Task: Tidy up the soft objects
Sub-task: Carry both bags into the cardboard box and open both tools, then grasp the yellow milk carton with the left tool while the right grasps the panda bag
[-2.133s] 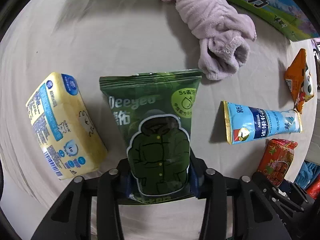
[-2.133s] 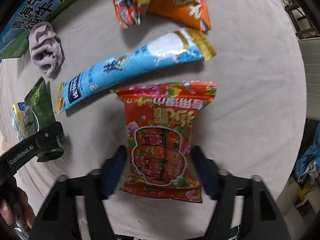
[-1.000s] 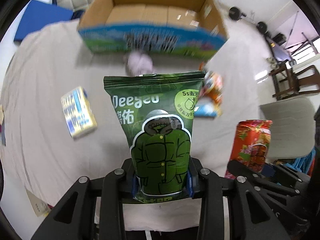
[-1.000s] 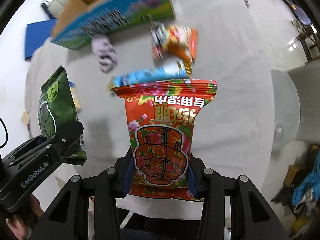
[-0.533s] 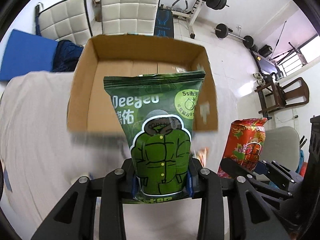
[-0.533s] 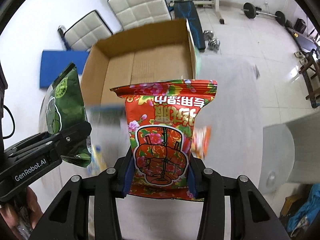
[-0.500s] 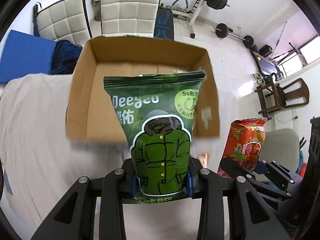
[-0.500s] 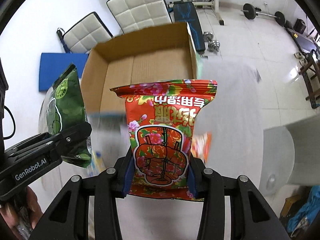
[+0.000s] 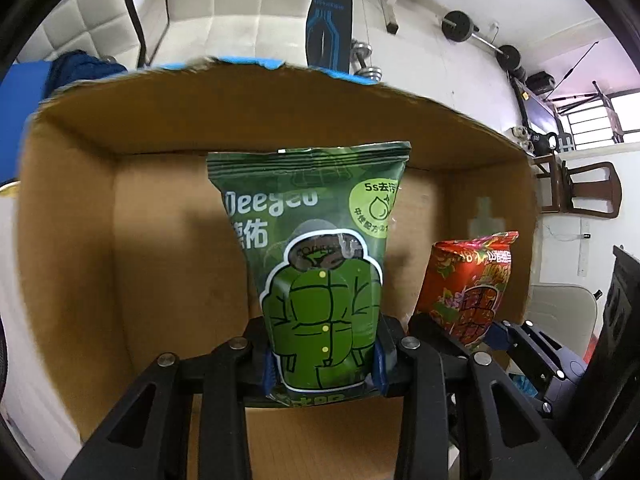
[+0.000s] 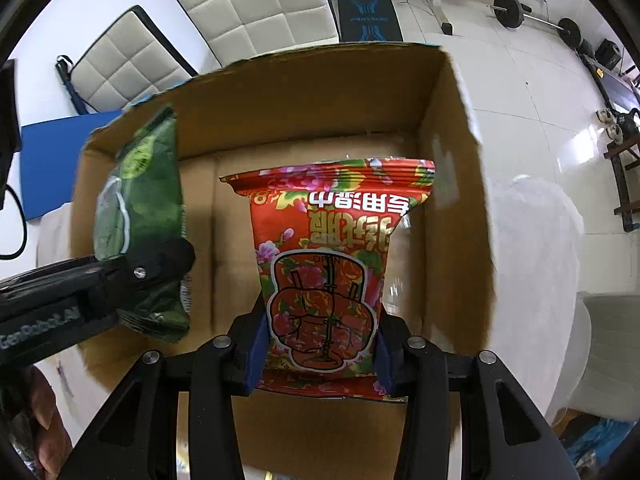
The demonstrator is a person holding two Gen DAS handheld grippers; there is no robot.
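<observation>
My left gripper is shut on a green pouch with a jacket drawing and holds it upright over the open cardboard box. My right gripper is shut on a red flowered pouch and holds it over the same box, to the right of the left one. The red pouch shows at the right of the left wrist view. The green pouch shows at the left of the right wrist view. The box floor that shows is bare brown cardboard.
The box walls stand on all sides of both pouches. White padded chairs and gym equipment stand on the floor behind the box. A white cloth-covered table edge shows right of the box.
Both grippers have moved forward with their pouches, from in front of the box to over its opening. The box now fills both views. Both grips are unchanged.
</observation>
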